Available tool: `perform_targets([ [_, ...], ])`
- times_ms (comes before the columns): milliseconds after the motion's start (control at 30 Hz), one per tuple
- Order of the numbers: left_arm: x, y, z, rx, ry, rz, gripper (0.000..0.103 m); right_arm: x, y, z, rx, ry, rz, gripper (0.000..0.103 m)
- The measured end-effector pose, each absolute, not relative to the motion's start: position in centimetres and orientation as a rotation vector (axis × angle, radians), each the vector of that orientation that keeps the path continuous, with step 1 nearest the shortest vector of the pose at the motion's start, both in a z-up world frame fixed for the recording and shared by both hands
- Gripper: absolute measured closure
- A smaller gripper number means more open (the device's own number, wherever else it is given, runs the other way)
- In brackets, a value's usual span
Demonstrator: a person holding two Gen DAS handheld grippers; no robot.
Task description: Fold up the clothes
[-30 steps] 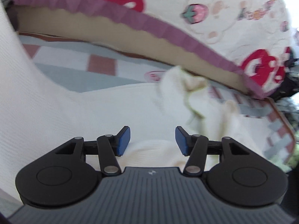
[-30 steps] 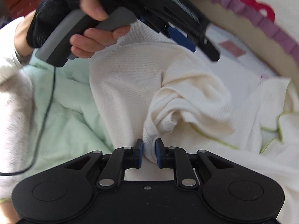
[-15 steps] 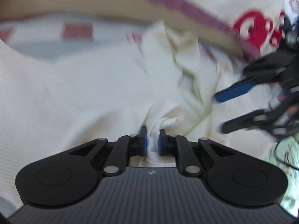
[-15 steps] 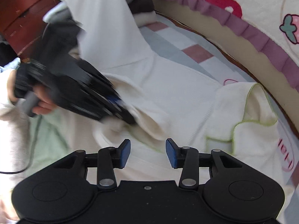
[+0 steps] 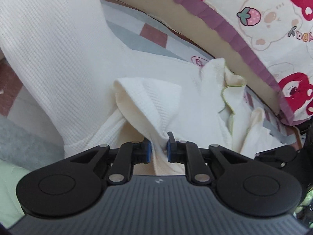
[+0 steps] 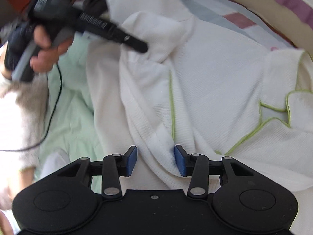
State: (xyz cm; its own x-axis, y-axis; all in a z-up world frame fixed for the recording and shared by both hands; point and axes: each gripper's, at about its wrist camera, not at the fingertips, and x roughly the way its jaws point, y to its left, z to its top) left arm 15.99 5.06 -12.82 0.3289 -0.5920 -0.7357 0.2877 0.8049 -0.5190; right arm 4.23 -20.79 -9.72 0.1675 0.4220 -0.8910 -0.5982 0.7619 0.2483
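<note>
The white waffle-knit garment (image 6: 215, 82) with lime-green piping still lies rumpled on the bed, sleeves bunched and no clean fold made, so I judge the folding barely begun. My left tongs (image 5: 158, 149) are clenched on a pinched ridge of its fabric. My right tongs (image 6: 155, 159) have just been opening and stand released, a fold of cloth lying loose between them. Beyond sit the checked sheet (image 5: 154, 32) and the strawberry-print quilt (image 5: 273, 19).

Bright daylight overexposes the white garment (image 6: 215, 74), the hand (image 6: 45, 51) at upper left shows motion blur, and fisheye distortion bends both views' edges.
</note>
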Motion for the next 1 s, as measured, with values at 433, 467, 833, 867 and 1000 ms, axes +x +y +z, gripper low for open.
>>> perform_targets([
  [433, 16.4, 4.8, -12.8, -0.284, 1.079, -0.642, 0.093, 10.7, -20.3, -12.2, 0.144, 1.173, 0.707, 0.054],
  [467, 16.4, 4.7, -12.8, -0.292, 1.08, -0.651, 0.093, 10.5, -19.9, -12.5, 0.134, 1.162, 0.716, 0.053],
  [833, 16.5, 4.7, -10.1, -0.352, 0.877, -0.628, 0.092, 6.9, -22.1, -7.4, 0.043, 0.839, 0.607, 0.095],
  [867, 17.4, 4.0, -9.8, -0.376, 0.851, -0.591, 0.092, 7.0, -23.0, -6.7, 0.04, 0.799, 0.556, 0.095],
  [1000, 21.6, 1.1, -9.4, -0.464, 0.814, -0.546, 0.078, 10.1, -26.0, -5.6, -0.037, 0.702, 0.292, 0.095],
])
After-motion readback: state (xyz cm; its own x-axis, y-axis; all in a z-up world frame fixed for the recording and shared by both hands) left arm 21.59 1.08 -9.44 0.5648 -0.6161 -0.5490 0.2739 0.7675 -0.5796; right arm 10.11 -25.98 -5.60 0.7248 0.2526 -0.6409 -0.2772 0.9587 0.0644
